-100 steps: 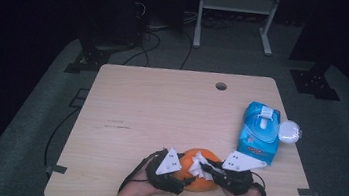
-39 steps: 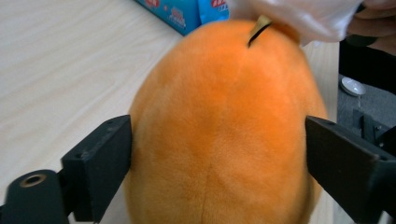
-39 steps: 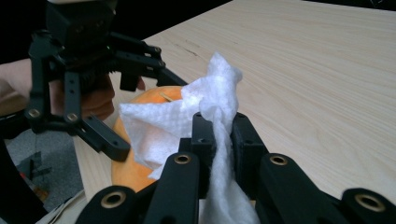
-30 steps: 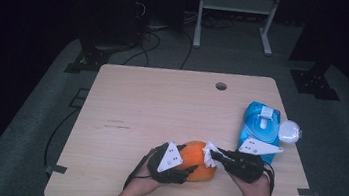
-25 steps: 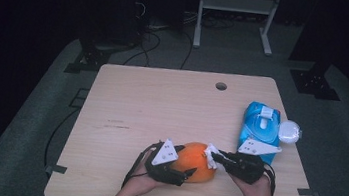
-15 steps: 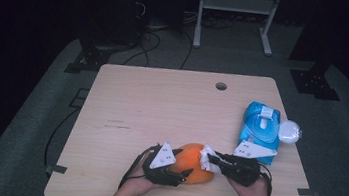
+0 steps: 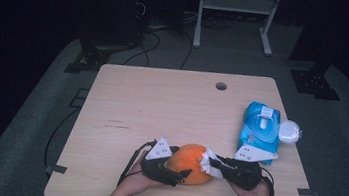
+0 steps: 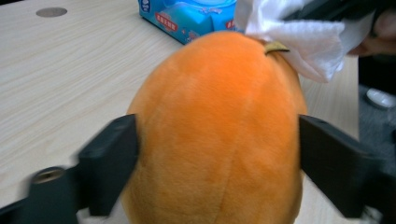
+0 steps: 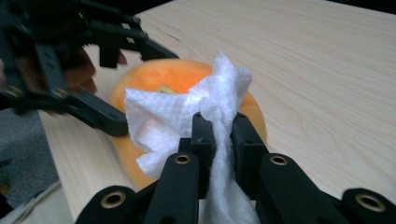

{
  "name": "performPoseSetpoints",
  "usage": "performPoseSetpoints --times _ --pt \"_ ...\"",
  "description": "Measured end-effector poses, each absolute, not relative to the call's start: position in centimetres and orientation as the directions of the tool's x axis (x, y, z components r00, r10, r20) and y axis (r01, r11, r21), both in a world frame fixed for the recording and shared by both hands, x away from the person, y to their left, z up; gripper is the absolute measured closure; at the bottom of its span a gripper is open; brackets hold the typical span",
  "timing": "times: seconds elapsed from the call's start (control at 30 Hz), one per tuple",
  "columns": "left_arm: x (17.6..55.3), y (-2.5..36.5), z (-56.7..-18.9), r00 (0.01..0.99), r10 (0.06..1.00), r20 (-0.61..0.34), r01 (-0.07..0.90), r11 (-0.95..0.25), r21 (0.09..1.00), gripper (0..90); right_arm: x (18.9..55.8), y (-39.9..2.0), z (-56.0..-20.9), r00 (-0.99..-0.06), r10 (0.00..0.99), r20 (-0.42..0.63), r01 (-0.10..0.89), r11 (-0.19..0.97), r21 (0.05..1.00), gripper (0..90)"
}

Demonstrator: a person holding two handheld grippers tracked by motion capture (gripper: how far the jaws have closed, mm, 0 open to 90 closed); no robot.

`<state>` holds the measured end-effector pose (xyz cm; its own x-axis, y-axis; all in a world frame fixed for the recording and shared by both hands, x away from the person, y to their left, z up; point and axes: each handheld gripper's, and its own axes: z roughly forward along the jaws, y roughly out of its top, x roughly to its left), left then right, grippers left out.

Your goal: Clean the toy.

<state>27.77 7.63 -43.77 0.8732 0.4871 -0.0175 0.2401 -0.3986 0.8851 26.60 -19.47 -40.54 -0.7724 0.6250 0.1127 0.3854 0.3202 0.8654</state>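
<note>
An orange plush fruit [image 7: 191, 163] lies near the table's front edge. My left gripper [image 7: 179, 171] is shut on it; in the left gripper view both black jaws press the sides of the plush fruit [image 8: 217, 135]. My right gripper [image 7: 210, 164] is shut on a crumpled white wipe [image 7: 206, 161]. That wipe [image 9: 189, 116] rests against the stem end of the plush fruit [image 9: 173, 77], and it shows again as the wipe [image 8: 306, 42] at the top right of the left gripper view. The left gripper [image 9: 135, 84] holds the fruit from the far side there.
A blue pack of wet wipes [image 7: 260, 130] lies at the table's right, with a round white lid [image 7: 289, 132] beside it. A cable hole [image 7: 221, 86] sits near the far edge. The wooden table [image 7: 161, 106] is bare through the middle and left.
The right gripper with the wipe has moved left from beside the blue pack onto the fruit's end. The left gripper keeps holding the fruit, shifting only slightly.
</note>
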Motion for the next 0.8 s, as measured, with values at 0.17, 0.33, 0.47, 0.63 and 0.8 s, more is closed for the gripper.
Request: performPoseSetpoints --times 0.17,0.33,0.47,0.63,0.8 --pt "27.0 7.2 -43.5 0.892 0.448 0.068 0.158 -0.45 0.879 24.9 27.0 -18.7 -39.9 -0.782 0.617 0.081 0.35 0.328 0.877 80.8" --pt "27.9 8.0 -43.3 0.874 0.484 -0.038 0.243 -0.368 0.898 13.7 27.5 -20.5 -40.7 -0.751 0.644 0.144 0.412 0.288 0.865 81.0" --pt "27.5 7.3 -43.6 0.883 0.469 0.014 0.204 -0.409 0.889 23.4 26.9 -19.5 -40.2 -0.779 0.609 0.152 0.397 0.29 0.871 81.0" --pt "27.1 7.1 -43.2 0.891 0.451 0.047 0.167 -0.421 0.891 26.5 26.9 -18.7 -39.6 -0.79 0.605 0.095 0.349 0.318 0.882 81.0" --pt "28.0 7.8 -43.3 0.87 0.491 -0.047 0.255 -0.365 0.895 18.7 27.4 -20.0 -40.4 -0.754 0.65 0.098 0.382 0.313 0.869 81.1"
